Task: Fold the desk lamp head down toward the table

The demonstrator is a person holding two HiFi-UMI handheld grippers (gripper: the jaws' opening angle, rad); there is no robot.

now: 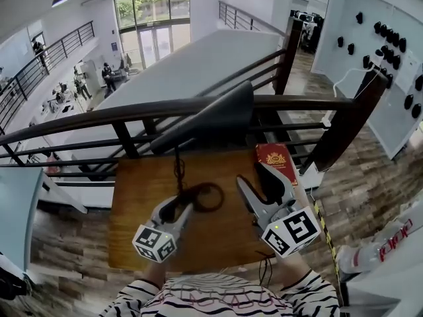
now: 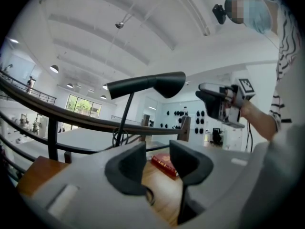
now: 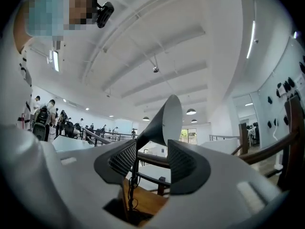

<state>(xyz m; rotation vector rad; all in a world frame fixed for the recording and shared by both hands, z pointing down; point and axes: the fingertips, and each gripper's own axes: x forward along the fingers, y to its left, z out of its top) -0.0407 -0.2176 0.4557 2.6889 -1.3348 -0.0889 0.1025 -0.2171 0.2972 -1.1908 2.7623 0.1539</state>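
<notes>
Holding my right gripper's (image 1: 250, 172) jaws apart and empty, I should clamp the lamp head (image 1: 211, 117) squarely at centre frame.

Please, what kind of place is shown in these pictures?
Probably an upper gallery in a large open office hall: a wooden table stands at a dark railing, and people work far below it near tall glass doors.

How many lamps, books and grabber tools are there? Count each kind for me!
Desk lamp: 1
Red book: 1
Grippers: 2, the left gripper and the right gripper
Total: 4
</notes>
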